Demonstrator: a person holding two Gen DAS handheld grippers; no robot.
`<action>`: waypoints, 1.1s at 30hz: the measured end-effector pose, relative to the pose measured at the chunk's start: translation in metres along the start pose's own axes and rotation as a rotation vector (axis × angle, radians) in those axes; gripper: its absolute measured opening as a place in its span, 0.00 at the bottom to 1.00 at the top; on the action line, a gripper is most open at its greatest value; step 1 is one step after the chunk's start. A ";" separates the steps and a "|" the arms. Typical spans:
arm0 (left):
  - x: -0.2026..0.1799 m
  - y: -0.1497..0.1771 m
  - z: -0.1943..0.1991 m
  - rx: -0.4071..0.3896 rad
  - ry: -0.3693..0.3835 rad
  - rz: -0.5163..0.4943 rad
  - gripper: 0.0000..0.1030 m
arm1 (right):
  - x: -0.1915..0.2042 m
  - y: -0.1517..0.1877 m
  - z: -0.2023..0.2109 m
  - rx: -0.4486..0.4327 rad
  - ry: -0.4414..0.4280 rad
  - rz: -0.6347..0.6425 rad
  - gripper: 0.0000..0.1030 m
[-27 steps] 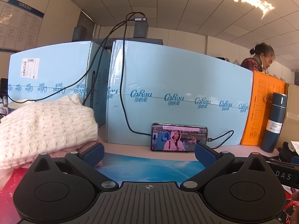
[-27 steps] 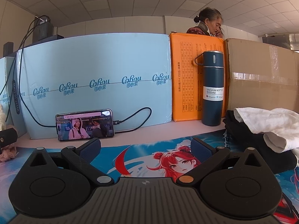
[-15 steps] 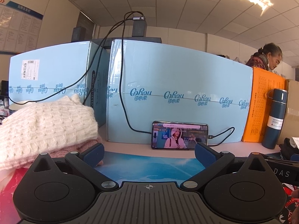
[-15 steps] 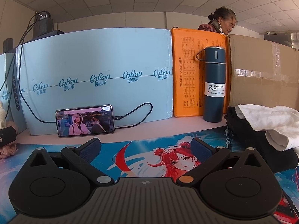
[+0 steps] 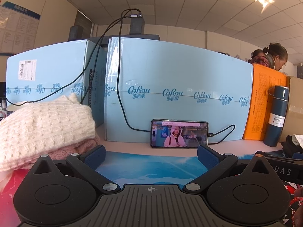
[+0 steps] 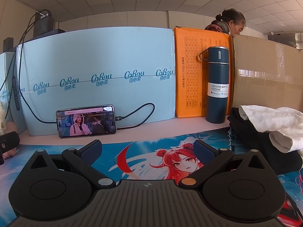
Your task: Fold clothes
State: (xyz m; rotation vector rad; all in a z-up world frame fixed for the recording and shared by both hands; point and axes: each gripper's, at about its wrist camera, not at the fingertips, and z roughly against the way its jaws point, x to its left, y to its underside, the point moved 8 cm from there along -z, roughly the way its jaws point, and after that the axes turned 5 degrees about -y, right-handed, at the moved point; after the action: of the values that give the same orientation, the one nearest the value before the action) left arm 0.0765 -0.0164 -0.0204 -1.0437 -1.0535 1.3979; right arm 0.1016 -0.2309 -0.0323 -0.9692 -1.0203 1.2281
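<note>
My left gripper [image 5: 150,154] is open and empty, held low over the blue printed mat [image 5: 147,168]. A cream knit sweater [image 5: 43,124] lies on a pink knit garment [image 5: 75,147] just left of its left finger. My right gripper [image 6: 147,148] is open and empty over the mat's anime picture [image 6: 176,160]. A white garment [image 6: 272,123] lies on a black garment [image 6: 265,147] to its right. The right gripper's body shows at the right edge of the left wrist view [image 5: 280,168].
A phone [image 6: 86,121] playing video leans on light blue boxes [image 6: 98,75], with a cable plugged in. An orange box [image 6: 198,75], a dark blue vacuum bottle [image 6: 217,87] and a brown carton [image 6: 265,75] stand at the back. A person [image 6: 231,21] is behind the boxes.
Both grippers have tilted down slightly and stay open. The person behind the boxes has shifted to the right.
</note>
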 end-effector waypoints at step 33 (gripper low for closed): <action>-0.005 0.005 -0.004 0.024 -0.013 -0.026 1.00 | 0.001 0.001 -0.003 0.021 -0.006 0.000 1.00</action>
State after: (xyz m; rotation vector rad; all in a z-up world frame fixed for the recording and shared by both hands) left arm 0.0791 -0.0211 -0.0255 -1.0013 -1.0534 1.3956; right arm 0.1042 -0.2303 -0.0335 -0.9494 -1.0103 1.2398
